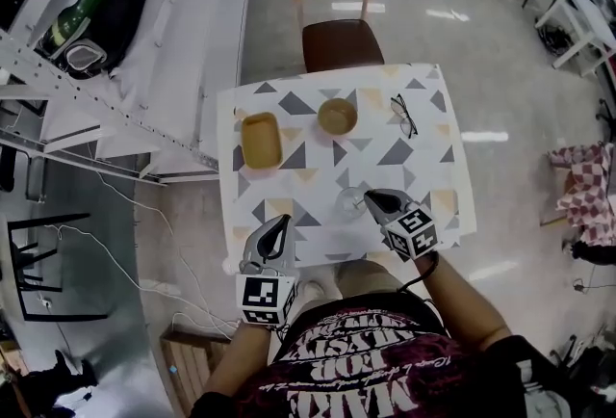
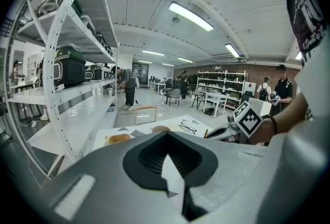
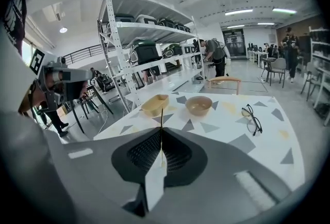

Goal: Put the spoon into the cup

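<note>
Closest in, at the desk's near edge: left gripper, fingers shut together with nothing between; to its right and further onto the desk, right gripper, tilted downward, fingers pinched almost closed on a thin, pale handle, the spoon, seen edge-on and rising from the pinch; its bowl end not made out. Just left of those fingertips in the head view: clear cup, upright on the patterned cloth; cannot tell whether the spoon reaches into it. Further back: oblong wooden tray; round wooden bowl beside it; glasses off to the right; beyond the desk, a chair.
</note>
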